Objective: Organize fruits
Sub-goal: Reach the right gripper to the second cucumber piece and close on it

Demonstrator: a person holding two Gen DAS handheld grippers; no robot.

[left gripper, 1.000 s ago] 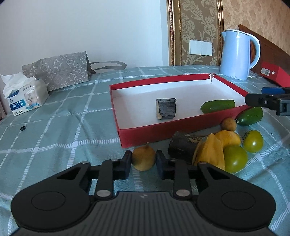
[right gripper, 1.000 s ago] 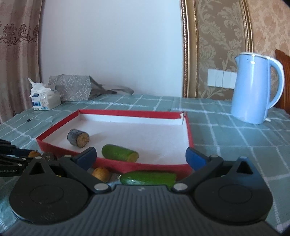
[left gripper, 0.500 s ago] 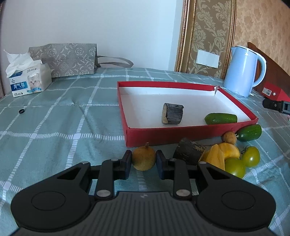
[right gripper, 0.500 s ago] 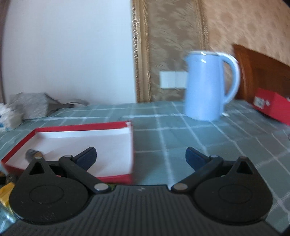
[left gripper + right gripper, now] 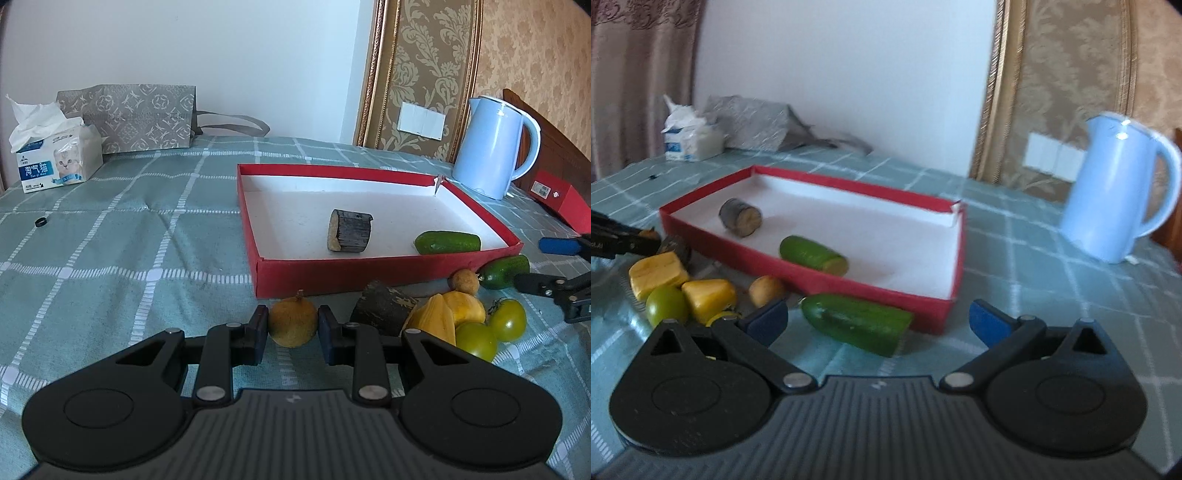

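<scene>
Two views from the gripper cameras show a bench (image 5: pixel 110 236) covered in a green checked cloth.

Left wrist view, from left to right: a tissue box (image 5: pixel 55 155) stands at the upper left, with a grey patterned paper bag (image 5: pixel 140 118) just behind it. A small black ring (image 5: pixel 41 222) lies alone on the cloth at the left. At lower centre, the left gripper (image 5: pixel 293 328) has its fingers (image 5: pixel 256 332) clamped on a round brownish-yellow fruit (image 5: pixel 293 322), just in front of the near wall of a red tray (image 5: pixel 332 275). Inside the tray lie a dark log-shaped piece (image 5: pixel 350 235) at centre and a green cucumber piece (image 5: pixel 447 242) to its right. Right of the held fruit, outside the tray, sits a cluster: a second dark piece (image 5: pixel 380 306), yellow fruit pieces (image 5: pixel 448 317), a small round brown fruit (image 5: pixel 463 282), two green tomatoes (image 5: pixel 495 328) and a second cucumber piece (image 5: pixel 504 271). A pale blue kettle (image 5: pixel 491 147) stands at the upper right, with a red box (image 5: pixel 561 201) beside it.

Right wrist view, slightly blurred: the cluster sits at the left, the tray in the centre, the kettle at the right. The right gripper (image 5: pixel 879 325), at the bottom, has its blue-tipped fingers (image 5: pixel 764 321) wide apart, with the outer cucumber piece lying on the cloth between them, untouched.
</scene>
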